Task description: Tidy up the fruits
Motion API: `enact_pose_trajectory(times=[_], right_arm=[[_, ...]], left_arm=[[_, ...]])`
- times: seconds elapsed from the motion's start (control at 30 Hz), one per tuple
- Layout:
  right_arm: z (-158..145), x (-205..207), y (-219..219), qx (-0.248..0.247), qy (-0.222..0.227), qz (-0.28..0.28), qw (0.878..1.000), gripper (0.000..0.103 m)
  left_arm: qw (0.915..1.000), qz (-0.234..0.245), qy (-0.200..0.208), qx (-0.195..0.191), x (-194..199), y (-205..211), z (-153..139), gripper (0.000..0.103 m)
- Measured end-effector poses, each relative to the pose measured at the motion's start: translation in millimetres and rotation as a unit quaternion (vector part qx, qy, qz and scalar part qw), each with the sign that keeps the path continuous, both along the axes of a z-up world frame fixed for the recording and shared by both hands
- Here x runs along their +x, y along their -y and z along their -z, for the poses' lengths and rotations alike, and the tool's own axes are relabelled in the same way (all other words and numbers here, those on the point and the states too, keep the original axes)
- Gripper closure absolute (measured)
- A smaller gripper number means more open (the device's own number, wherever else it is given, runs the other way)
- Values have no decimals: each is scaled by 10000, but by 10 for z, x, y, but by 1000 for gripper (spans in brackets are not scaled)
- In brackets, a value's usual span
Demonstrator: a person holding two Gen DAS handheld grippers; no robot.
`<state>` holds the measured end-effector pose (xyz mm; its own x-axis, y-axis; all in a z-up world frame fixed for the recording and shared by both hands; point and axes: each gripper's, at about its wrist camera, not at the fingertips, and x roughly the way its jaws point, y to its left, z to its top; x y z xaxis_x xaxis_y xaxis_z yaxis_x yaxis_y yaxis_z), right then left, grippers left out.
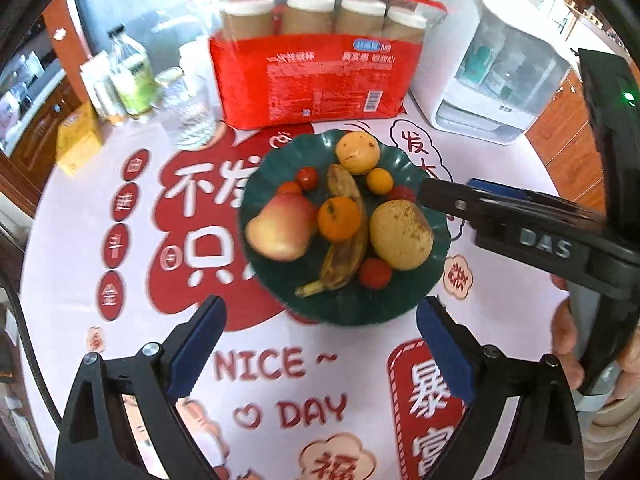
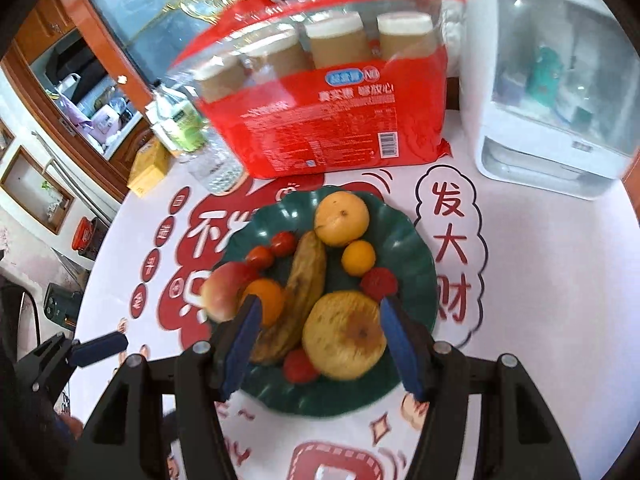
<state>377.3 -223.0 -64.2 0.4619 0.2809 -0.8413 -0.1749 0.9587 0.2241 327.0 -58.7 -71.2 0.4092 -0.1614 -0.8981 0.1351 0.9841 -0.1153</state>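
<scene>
The left gripper (image 1: 320, 344) hangs with its blue pads wide apart and nothing between them, above the printed surface (image 1: 264, 364) just short of the green plate (image 1: 352, 308). Only the left wrist view shows this gap; in the right wrist view the left gripper (image 2: 100, 346) appears just as a blue tip low at the left edge.

The right gripper (image 2: 320, 344) is spread open over the near rim of the plate (image 2: 320, 396), holding nothing. The brown-speckled pear (image 2: 344, 334) sits between and just past its fingers, the orange (image 2: 264, 300) and the browned banana (image 2: 296, 296) lie beside its left pad, and a red tomato (image 2: 300, 364) lies between the pads. Whether a pad touches fruit cannot be told. From the left wrist view the right gripper (image 1: 430, 194) reaches in from the right over the plate's far-right rim.

Further ahead on the plate lie the apple (image 2: 222, 290), two more tomatoes (image 2: 272, 250), a small yellow fruit (image 2: 358, 258), a red berry (image 2: 378, 282) and a large yellow citrus (image 2: 341, 218).

Beyond the plate stand a red pack of cups (image 2: 324, 120), a white appliance (image 2: 552, 80) to the right, and a glass (image 1: 188, 112), bottle (image 1: 132, 76) and yellow box (image 1: 78, 140) to the left.
</scene>
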Motion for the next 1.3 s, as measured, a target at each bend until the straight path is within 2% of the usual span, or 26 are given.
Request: enact_pose_trajectory(times=[0.17, 0.37, 0.57, 0.73, 1.03, 1.3], right_arm=[[-269, -484, -71, 96, 146, 150, 9997, 41], [-530, -1253, -209, 172, 219, 391, 9988, 41], [-642, -2004, -357, -27, 342, 571, 9978, 41], [-643, -2561, -413, -198, 396, 810, 9957, 41], [-730, -3110, -456, -456, 615, 1023, 9918, 41], [-785, -3314, -479, -392, 715, 1129, 9903, 41]], left_arm=[[9995, -17, 296, 115, -400, -217, -281, 8], [9991, 4, 403, 120, -952, -429, -512, 8], [9984, -59, 528, 185, -1556, -608, -654, 8], [9984, -121, 490, 241, -1931, -665, -661, 8], [9965, -187, 695, 433, -2464, -579, -687, 8], [9964, -222, 665, 476, -2582, -516, -660, 8]])
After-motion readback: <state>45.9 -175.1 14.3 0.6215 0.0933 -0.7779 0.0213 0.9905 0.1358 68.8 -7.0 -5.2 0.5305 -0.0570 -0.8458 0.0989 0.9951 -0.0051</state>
